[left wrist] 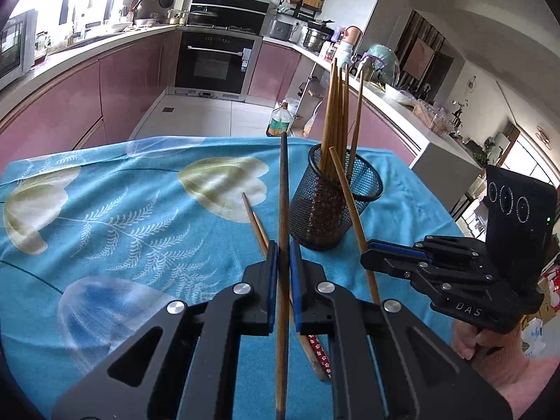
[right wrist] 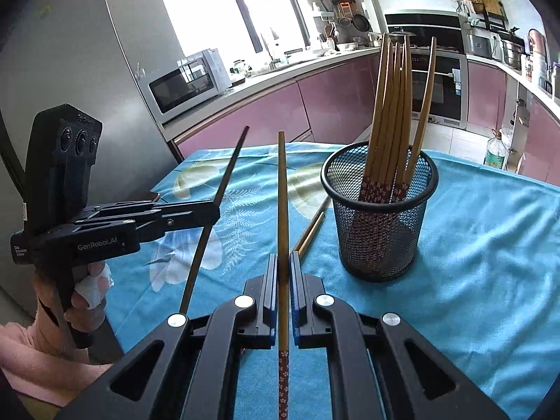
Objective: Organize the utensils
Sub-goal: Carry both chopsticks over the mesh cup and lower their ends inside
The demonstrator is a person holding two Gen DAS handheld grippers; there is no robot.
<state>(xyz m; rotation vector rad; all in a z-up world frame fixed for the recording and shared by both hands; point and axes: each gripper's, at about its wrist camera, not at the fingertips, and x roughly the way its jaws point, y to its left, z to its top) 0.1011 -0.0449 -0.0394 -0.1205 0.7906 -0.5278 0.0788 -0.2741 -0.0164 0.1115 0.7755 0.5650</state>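
Note:
A black mesh cup (left wrist: 337, 203) (right wrist: 379, 217) stands on the blue cloth and holds several wooden chopsticks. My left gripper (left wrist: 283, 248) is shut on a dark brown chopstick (left wrist: 284, 189), held upright above the table; it shows in the right wrist view (right wrist: 213, 224) too. My right gripper (right wrist: 284, 260) is shut on a light wooden chopstick (right wrist: 282, 192) with a red flowered end, held upright just left of the cup; it also shows in the left wrist view (left wrist: 350, 203). Two more chopsticks (left wrist: 257, 225) (right wrist: 311, 232) lie on the cloth beside the cup.
The table carries a blue flowered cloth (left wrist: 105, 217) (right wrist: 490, 245). Its far edge drops to the kitchen floor, where an oil bottle (left wrist: 280, 120) stands. Pink cabinets, an oven (left wrist: 215, 63) and a microwave (right wrist: 182, 84) are behind. A grey fridge (right wrist: 87, 52) is at the left.

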